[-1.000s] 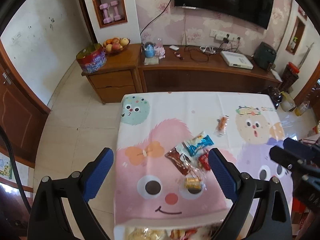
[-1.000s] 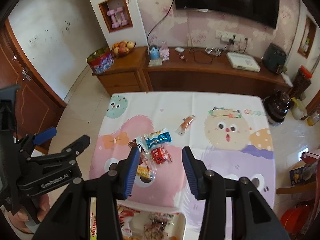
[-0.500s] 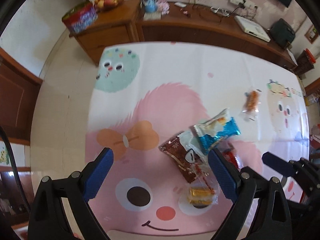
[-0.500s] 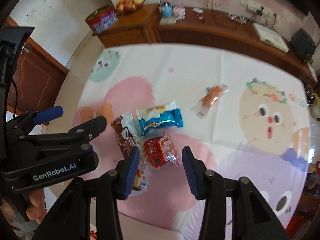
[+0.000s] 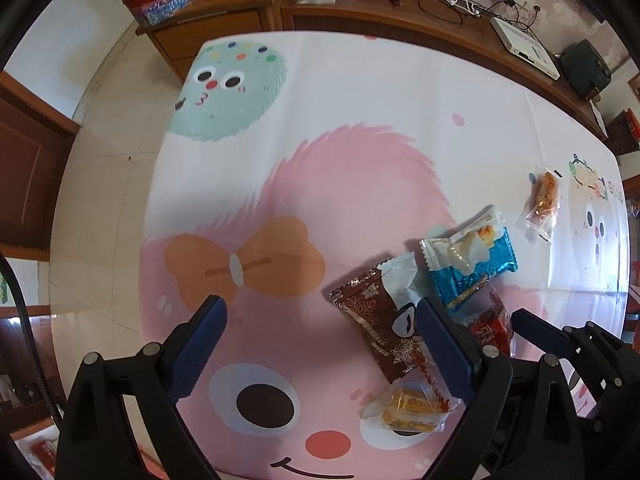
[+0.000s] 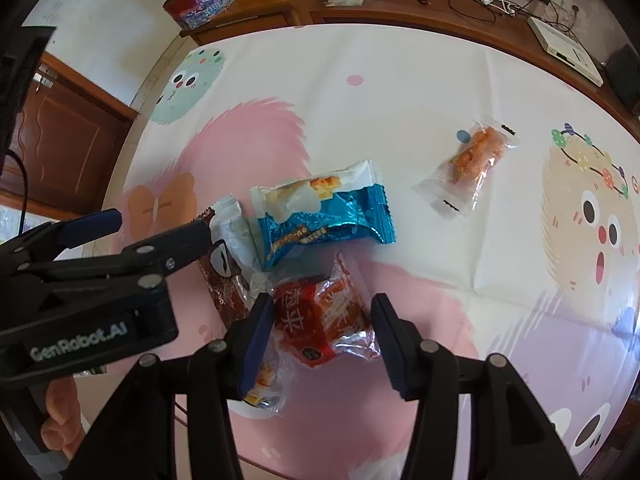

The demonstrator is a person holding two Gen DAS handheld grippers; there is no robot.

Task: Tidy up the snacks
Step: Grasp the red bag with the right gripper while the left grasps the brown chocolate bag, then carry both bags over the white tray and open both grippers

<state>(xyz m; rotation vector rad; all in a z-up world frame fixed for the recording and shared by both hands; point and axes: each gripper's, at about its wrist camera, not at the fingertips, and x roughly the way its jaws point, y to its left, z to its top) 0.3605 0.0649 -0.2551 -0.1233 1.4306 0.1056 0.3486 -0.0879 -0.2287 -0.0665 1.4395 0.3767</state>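
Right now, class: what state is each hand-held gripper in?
Left hand-held gripper: open, holding nothing.
Right hand-held gripper: open, straddling the red snack packet, not gripping it.

Four snack packets cluster on the tabletop point(image 6: 420, 92). The cake packet point(image 6: 324, 210) lies farthest back, the date packet point(image 6: 320, 320) just in front of it, and the chocolate packet point(image 6: 226, 256) to their left, overlapping the biscuit packet point(image 5: 412, 410) nearest the front edge. The fried-snack packet point(image 6: 470, 164) lies apart, behind and to the right. Behind the tabletop stands a cabinet point(image 6: 400, 8) carrying a tin point(image 6: 200, 6) at its left end.
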